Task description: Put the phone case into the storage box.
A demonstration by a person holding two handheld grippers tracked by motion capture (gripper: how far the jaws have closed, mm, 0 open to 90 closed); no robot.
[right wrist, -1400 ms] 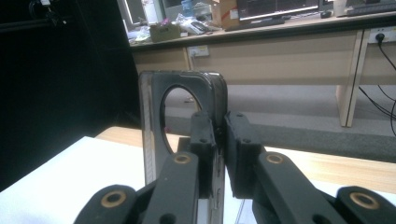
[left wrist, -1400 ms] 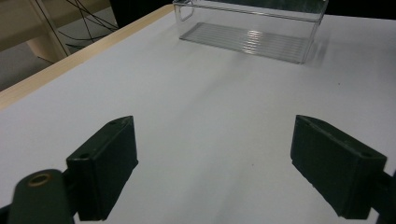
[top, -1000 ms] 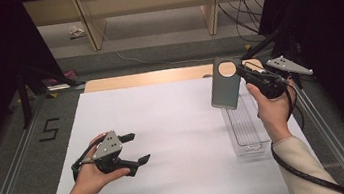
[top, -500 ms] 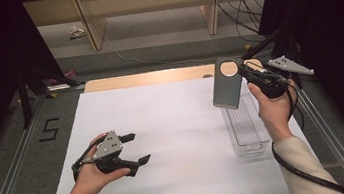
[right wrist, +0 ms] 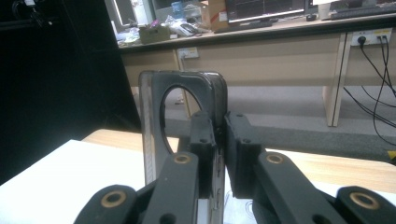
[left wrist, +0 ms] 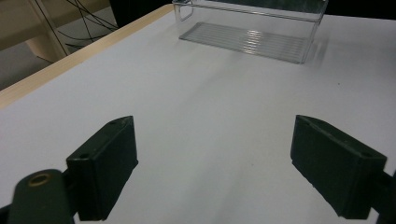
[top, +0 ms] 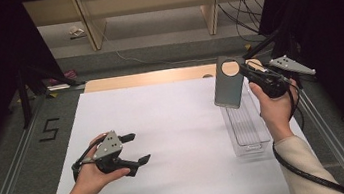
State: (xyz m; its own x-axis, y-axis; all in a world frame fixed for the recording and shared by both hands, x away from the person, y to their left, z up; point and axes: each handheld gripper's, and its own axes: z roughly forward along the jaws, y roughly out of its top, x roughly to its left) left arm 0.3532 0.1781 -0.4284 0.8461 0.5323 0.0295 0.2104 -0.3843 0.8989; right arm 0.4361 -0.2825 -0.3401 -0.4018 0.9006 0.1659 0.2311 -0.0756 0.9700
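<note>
My right gripper (top: 243, 70) is shut on the upper edge of a flat grey panel (top: 228, 88) with a round hole near its top. The panel hangs upright in the air over the far end of a clear plastic bin (top: 248, 128). In the right gripper view both jaws press on the panel (right wrist: 153, 122) beside its hole, with the right gripper (right wrist: 219, 136) at centre. My left gripper (top: 139, 147) rests low over the white table at the front left, open and holding nothing. Its view looks across bare table between the wide jaws of the left gripper (left wrist: 226, 168) towards the bin (left wrist: 247, 41).
White sheet (top: 164, 128) covers the table, with a wooden strip (top: 147, 78) along its far edge. Metal rails (top: 12, 163) run down both sides. A number 5 (top: 49, 129) is marked on the grey surface at the left. Desks and cables lie beyond.
The right gripper has shifted the grey panel slightly to the right over the bin. The left gripper has stayed in place, still open.
</note>
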